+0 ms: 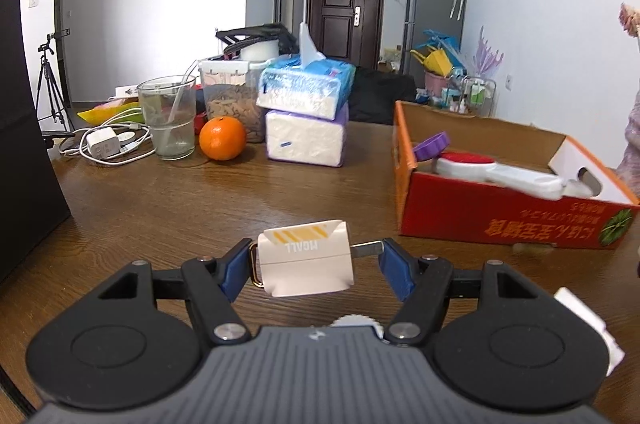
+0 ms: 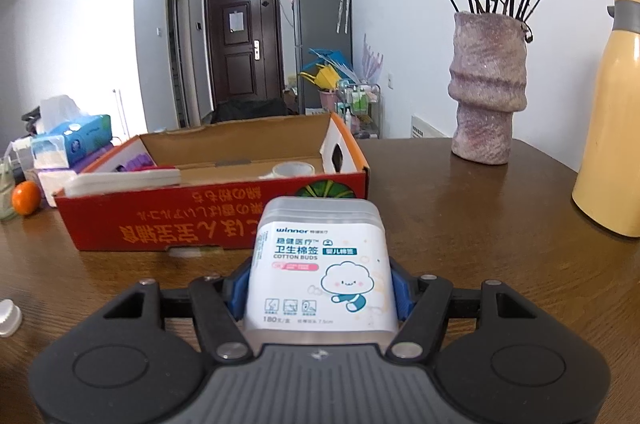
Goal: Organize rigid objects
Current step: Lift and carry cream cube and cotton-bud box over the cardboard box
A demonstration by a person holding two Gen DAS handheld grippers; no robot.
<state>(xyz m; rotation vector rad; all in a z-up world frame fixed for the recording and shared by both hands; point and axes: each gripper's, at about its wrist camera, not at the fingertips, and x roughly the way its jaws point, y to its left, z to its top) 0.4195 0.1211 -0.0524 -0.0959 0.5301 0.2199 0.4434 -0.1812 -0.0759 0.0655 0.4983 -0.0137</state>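
In the left wrist view my left gripper (image 1: 316,260) is shut on a small white charger plug (image 1: 306,260) with a yellow-striped label; its metal prongs press the right pad and a gold ring touches the left pad. It hangs above the wooden table. A red cardboard box (image 1: 500,220) lies ahead to the right, holding a purple ring (image 1: 431,146) and a white brush with a red top (image 1: 496,172). In the right wrist view my right gripper (image 2: 318,288) is shut on a translucent cotton buds box (image 2: 318,264), just in front of the red cardboard box (image 2: 192,224).
Two stacked tissue packs (image 1: 306,112), an orange (image 1: 222,138), a glass with a straw (image 1: 170,116), a white charger with cables (image 1: 104,144) and a food jar (image 1: 230,100) stand at the table's far left. A vase of dried roses (image 2: 486,88) and a yellow flask (image 2: 612,120) stand at right.
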